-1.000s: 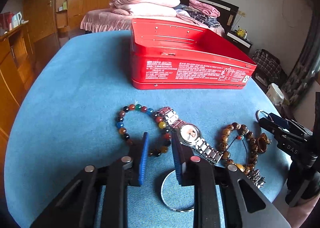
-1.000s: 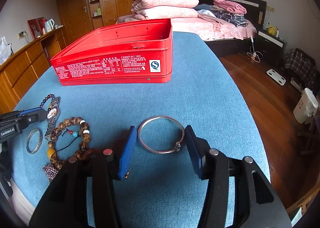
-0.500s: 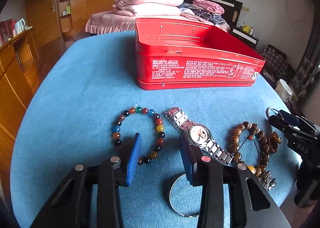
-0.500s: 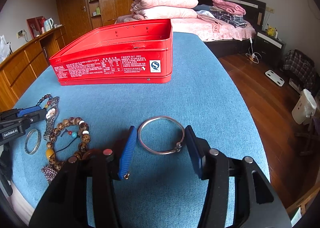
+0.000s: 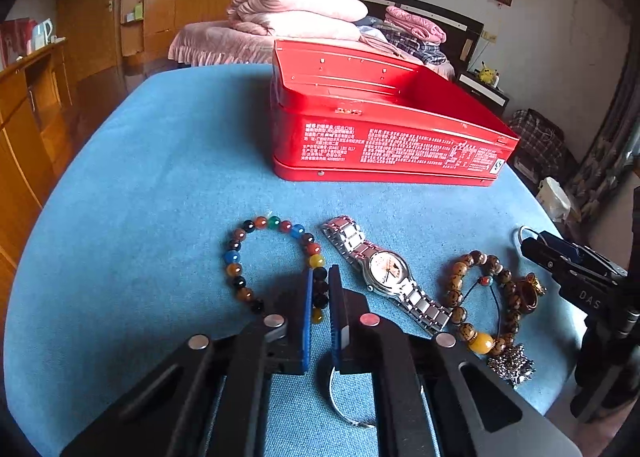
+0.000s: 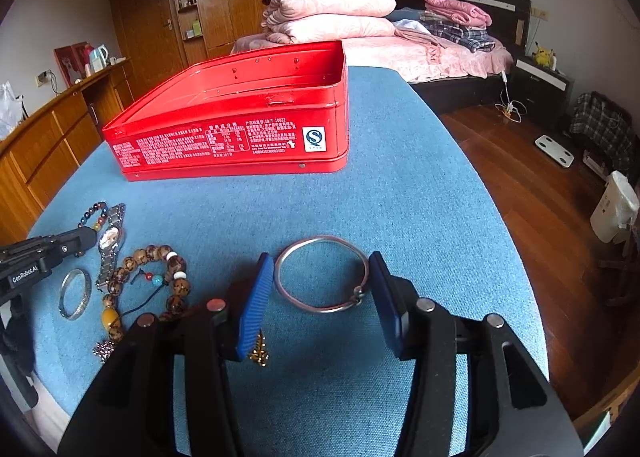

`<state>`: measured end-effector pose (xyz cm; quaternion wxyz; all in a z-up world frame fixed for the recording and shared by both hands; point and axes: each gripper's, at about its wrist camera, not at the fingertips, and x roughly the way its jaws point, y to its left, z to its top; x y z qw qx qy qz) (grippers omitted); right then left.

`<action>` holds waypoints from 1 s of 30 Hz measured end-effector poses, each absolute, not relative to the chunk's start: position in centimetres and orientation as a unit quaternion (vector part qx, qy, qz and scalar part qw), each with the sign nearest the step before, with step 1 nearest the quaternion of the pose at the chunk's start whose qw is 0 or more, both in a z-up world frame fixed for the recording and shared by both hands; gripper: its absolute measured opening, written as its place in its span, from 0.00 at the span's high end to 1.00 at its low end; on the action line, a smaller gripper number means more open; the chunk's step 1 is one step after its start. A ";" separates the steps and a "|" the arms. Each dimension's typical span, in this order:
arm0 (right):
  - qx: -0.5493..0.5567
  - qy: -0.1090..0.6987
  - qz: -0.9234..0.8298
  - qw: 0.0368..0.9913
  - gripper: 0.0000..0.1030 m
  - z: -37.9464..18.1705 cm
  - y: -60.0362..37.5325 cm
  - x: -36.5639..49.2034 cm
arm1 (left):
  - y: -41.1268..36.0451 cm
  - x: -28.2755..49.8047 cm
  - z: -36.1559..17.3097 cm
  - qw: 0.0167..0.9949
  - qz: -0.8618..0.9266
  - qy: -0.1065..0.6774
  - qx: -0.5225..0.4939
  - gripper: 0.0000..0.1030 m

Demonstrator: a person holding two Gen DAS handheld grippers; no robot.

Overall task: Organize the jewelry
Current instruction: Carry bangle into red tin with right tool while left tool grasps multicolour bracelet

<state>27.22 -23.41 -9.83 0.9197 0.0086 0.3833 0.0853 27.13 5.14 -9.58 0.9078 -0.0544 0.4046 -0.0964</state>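
A multicoloured bead bracelet (image 5: 256,253) lies on the blue table. My left gripper (image 5: 319,289) is shut on its right side, beads pinched between the blue pads. A steel watch (image 5: 386,269), a brown wooden bead bracelet (image 5: 460,293) and a small silver bangle (image 5: 340,397) lie beside it. An open red tin (image 5: 384,129) stands behind. My right gripper (image 6: 322,277) is open, its pads on either side of a large silver bangle (image 6: 322,273) that rests on the table. The red tin (image 6: 240,125) also shows in the right wrist view.
A small gold charm (image 6: 259,351) lies under my right gripper's left finger. A silver bead cluster (image 5: 512,365) lies by the brown beads. The table's right edge drops to a wooden floor (image 6: 540,193). A bed with folded bedding (image 6: 332,13) stands behind the table.
My left gripper moved forward over the coloured bracelet and closed on its right side. My right gripper has not moved and stays open around the silver bangle.
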 end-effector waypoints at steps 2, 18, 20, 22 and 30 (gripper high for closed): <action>0.008 0.376 0.089 0.922 0.54 -9.5 -23.3 27.0 | 5.2 26.7 -9.0 0.912 -0.100 0.393 -0.059 0.93; -0.001 0.330 0.117 0.937 0.54 -4.5 -21.1 27.5 | 3.1 28.0 -4.2 0.926 -0.137 0.344 -0.066 0.93; 0.004 0.329 0.123 0.936 0.54 -3.9 -20.9 28.0 | 2.7 28.6 -3.4 0.926 -0.146 0.340 -0.070 0.93; 0.008 0.325 0.128 0.937 0.54 -3.1 -20.7 28.6 | 2.4 29.3 -2.4 0.928 -0.153 0.333 -0.074 0.93; -0.001 0.310 0.131 0.942 0.54 0.5 -19.6 32.4 | 1.6 32.1 1.9 0.936 -0.169 0.298 -0.080 0.93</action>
